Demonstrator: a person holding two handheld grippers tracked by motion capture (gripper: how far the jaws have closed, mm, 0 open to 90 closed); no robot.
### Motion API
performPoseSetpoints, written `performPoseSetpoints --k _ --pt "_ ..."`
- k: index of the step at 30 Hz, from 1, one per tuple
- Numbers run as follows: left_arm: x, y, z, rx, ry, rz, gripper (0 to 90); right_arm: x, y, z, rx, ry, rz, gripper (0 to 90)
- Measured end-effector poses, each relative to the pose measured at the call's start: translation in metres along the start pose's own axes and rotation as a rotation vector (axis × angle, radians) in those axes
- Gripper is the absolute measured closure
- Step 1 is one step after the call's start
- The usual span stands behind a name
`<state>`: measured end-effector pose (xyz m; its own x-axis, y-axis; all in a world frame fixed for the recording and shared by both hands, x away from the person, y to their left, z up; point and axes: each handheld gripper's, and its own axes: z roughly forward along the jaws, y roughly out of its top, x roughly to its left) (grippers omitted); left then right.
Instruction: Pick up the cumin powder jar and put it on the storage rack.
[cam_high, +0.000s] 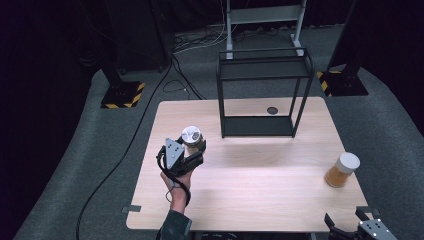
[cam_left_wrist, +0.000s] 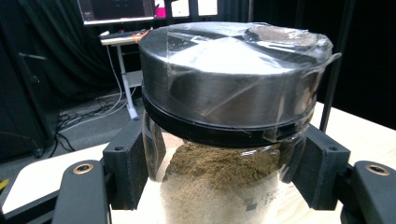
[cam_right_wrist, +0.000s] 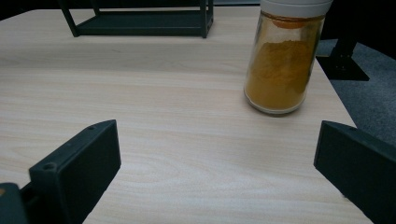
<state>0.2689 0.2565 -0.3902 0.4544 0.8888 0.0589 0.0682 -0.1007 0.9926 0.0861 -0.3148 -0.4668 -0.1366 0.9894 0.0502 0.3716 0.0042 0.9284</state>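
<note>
A glass jar (cam_high: 192, 139) with a silver-grey lid and brown powder inside is held over the left side of the wooden table (cam_high: 250, 185). My left gripper (cam_high: 193, 150) is shut on the jar (cam_left_wrist: 224, 140), its black pads (cam_left_wrist: 133, 163) pressing the glass just under the lid. A second jar (cam_high: 342, 170) with a white lid and orange powder stands near the table's right edge. My right gripper (cam_high: 350, 222) sits at the near right corner, open, with the orange jar (cam_right_wrist: 285, 56) ahead and a little right of its jaws.
A black wire-frame shelf rack (cam_high: 262, 92) stands at the back middle of the table. A small dark round hole (cam_high: 272, 110) lies in the tabletop inside it. Cables and stand bases rest on the grey floor behind.
</note>
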Motion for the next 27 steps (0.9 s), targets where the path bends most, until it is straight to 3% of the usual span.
performPoseSetpoints --k 8,15,21,27 --pt "0.001 0.009 0.008 -0.008 -0.020 -0.001 29.9 0.001 0.000 -0.002 -0.006 -0.010 0.003 0.0" --pt "0.006 0.016 0.015 -0.025 -0.034 -0.027 29.9 0.001 0.001 -0.001 0.005 -0.012 -0.004 0.0" --pt "0.006 0.022 0.021 -0.019 -0.042 -0.013 29.9 0.001 0.001 -0.001 0.008 -0.012 -0.009 0.0" --pt "0.009 0.026 0.028 -0.016 -0.048 -0.028 29.9 0.002 0.001 -0.002 0.001 -0.021 -0.008 0.0"
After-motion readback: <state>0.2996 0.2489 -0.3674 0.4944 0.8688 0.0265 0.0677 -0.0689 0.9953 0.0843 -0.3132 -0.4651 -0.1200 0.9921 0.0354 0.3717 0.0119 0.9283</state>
